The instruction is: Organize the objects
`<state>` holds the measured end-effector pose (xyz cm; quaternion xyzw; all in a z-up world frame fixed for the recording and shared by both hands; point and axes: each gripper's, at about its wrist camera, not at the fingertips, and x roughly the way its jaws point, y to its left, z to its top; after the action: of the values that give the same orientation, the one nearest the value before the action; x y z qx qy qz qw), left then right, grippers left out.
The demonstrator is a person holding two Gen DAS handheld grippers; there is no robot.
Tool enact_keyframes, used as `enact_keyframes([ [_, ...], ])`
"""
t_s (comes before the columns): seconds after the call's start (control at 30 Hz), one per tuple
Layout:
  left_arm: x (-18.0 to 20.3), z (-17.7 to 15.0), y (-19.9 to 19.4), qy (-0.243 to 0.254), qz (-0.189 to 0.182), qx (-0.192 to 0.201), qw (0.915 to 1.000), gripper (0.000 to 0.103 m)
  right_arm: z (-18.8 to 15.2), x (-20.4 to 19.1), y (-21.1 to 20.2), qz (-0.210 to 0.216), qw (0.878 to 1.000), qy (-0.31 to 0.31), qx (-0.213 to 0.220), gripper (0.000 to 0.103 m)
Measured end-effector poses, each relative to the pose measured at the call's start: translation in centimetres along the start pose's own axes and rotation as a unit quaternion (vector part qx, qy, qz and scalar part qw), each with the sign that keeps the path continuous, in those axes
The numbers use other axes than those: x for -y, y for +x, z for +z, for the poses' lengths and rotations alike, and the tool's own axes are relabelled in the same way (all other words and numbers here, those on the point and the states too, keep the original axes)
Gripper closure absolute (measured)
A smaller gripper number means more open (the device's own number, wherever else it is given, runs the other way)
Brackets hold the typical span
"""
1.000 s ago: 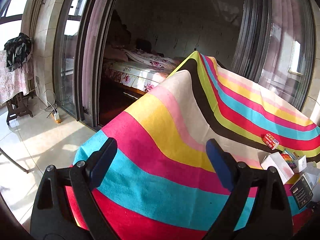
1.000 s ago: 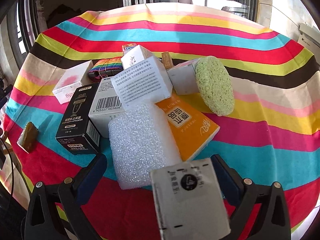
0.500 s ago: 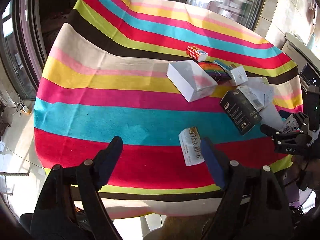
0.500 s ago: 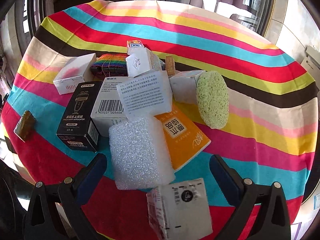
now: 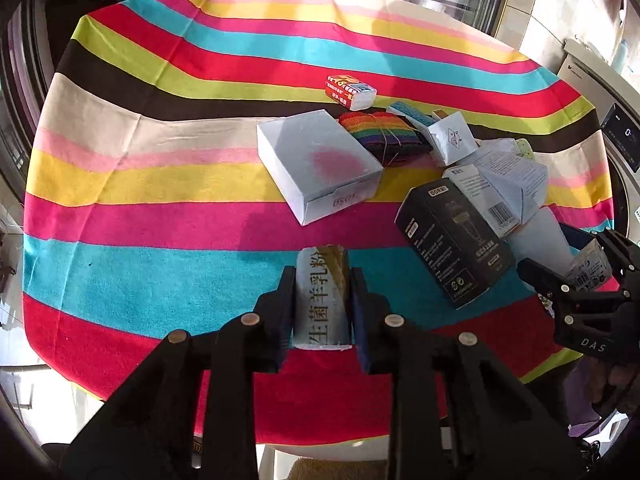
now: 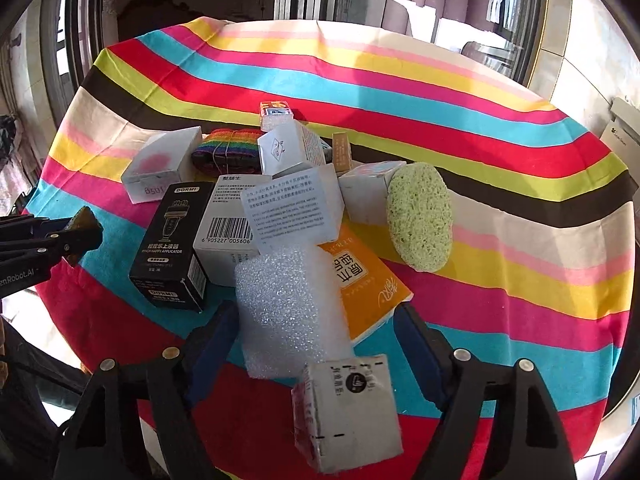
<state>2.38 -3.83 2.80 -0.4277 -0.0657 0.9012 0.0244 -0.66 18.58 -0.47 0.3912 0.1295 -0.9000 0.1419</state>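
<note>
**Sachet pinched on the left, small carton framed on the right**

Sachet (image 5: 323,296), a slim printed packet with a gold edge, sits clamped between the pads of the left gripper (image 5: 322,308), whose jaws have just been closing onto it; it lies over the turquoise and red bands of the striped tablecloth (image 5: 160,288), well apart from the main heap. Whether it is lifted off the cloth or still resting on it cannot be told.

On the other side, the right gripper (image 6: 316,344) has its jaws apart, having just been narrowing, with a small white carton (image 6: 348,408) and the near end of a bubble-wrap block (image 6: 288,312) between them; the pads do not appear to press on either.

Beyond lie the orange pack (image 6: 360,280), the black applicator box (image 6: 172,248), a barcode box (image 6: 228,232), a green sponge (image 6: 420,216) leaning against a white box, the rainbow cloth bundle (image 5: 388,136) and the flat white box (image 5: 320,164).

Risks, as I judge them: the soft sachet may buckle or slide out of the pinch, and the right jaws may catch the bubble wrap with the carton, dragging the propped pile over.
</note>
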Motion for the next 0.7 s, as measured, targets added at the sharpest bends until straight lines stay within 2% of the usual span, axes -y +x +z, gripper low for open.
enact_keyframes([
  [0.03, 0.1, 0.4, -0.1, -0.002, -0.003, 0.006, 1.0000, 0.073, 0.1, -0.4, 0.1, -0.002, 1.000, -0.008, -0.003, 0.029],
  [0.1, 0.1, 0.8, -0.9, -0.008, -0.010, 0.021, 0.9997, 0.073, 0.3, -0.6, -0.2, -0.002, 1.000, 0.001, -0.011, 0.049],
  [0.23, -0.6, 1.1, -2.3, -0.020, -0.018, 0.038, 0.9989, 0.073, 0.1, -0.2, -1.1, 0.012, 1.000, 0.019, -0.021, 0.050],
  [0.47, -2.5, 1.9, -5.2, -0.035, -0.029, 0.069, 0.9966, 0.073, 0.4, 1.1, -2.5, 0.044, 0.998, 0.054, -0.010, 0.050],
  [0.57, -2.6, 2.5, -6.7, -0.034, -0.047, 0.096, 0.9937, 0.073, 0.7, 1.7, -3.4, 0.046, 0.997, 0.056, -0.006, 0.050],
  [0.7, -2.3, 2.0, -7.6, -0.027, -0.093, 0.126, 0.9873, 0.073, 0.9, 1.9, -5.2, 0.037, 0.998, 0.055, 0.009, 0.050],
])
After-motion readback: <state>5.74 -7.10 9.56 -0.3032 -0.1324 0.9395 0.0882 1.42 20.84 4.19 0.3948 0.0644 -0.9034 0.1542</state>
